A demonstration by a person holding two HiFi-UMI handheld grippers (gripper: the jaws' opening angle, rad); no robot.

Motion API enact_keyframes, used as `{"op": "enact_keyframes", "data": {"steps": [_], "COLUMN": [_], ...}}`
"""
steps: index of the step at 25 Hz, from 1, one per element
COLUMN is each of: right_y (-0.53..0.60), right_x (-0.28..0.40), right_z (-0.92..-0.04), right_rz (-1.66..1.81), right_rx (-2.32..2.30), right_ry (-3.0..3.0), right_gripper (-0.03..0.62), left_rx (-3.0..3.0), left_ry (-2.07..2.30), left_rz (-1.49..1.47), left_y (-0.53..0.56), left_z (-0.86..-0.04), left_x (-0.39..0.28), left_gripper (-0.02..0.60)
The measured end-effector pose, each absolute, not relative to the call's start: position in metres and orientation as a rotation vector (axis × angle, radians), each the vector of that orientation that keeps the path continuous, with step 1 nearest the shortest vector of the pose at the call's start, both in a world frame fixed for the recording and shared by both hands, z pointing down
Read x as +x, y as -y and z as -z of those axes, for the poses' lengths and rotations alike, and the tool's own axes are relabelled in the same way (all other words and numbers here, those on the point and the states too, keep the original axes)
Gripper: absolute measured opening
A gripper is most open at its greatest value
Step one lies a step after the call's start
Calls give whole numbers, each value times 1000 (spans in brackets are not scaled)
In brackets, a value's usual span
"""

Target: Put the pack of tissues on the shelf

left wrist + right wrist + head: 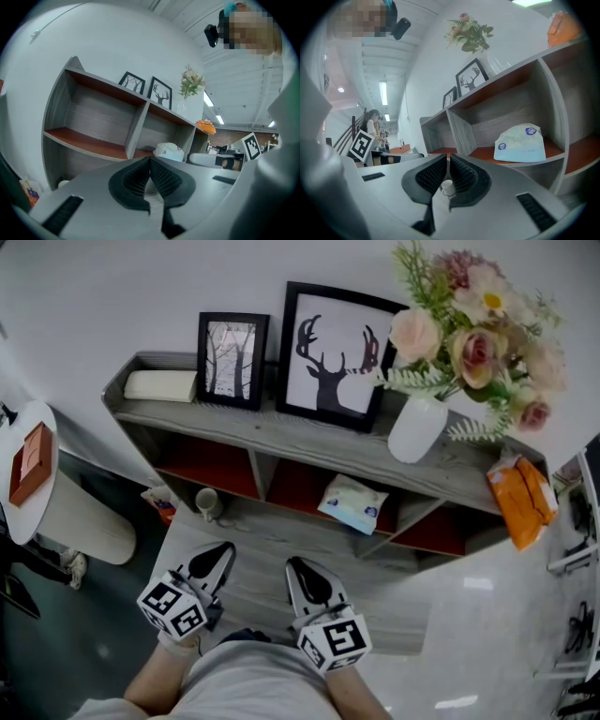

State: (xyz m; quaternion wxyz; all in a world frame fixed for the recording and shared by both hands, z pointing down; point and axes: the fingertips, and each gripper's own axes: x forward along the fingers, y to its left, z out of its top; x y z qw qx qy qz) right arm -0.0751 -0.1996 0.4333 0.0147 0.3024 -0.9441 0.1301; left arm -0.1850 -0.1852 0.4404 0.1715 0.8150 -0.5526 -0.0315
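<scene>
Left gripper [150,164]: jaws pressed together, empty. Right gripper [446,161]: jaws closed, nothing pinched. Pale blue-white soft tissue pack [520,143] ahead, right of jaws, in grey wooden shelf [461,133], near front lip. Risk: stray bump could tip it out.

No legible text; blue print on pack of tissues [520,143] too small.

mug [447,188] half behind fingers [466,178], round table [23,521] cut off
</scene>
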Motion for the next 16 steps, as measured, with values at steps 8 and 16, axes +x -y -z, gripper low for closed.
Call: {"op": "enact_keyframes", "data": {"steps": [8,16], "right_y": [203,205], "right_x": [-70,-69], "right_z": [-435,-435], "right_rz": [-403,-401], "right_rx": [961,969], "right_ry": [2931,2924], "right_gripper": [35,35], "left_rx": [2331,2340], "left_ry": [1541,1505], "left_rz": [98,108], "left_y": [190,192], "left_z": [-438,-438], "left_x": [-179,-176], "left_gripper": [17,17]}}
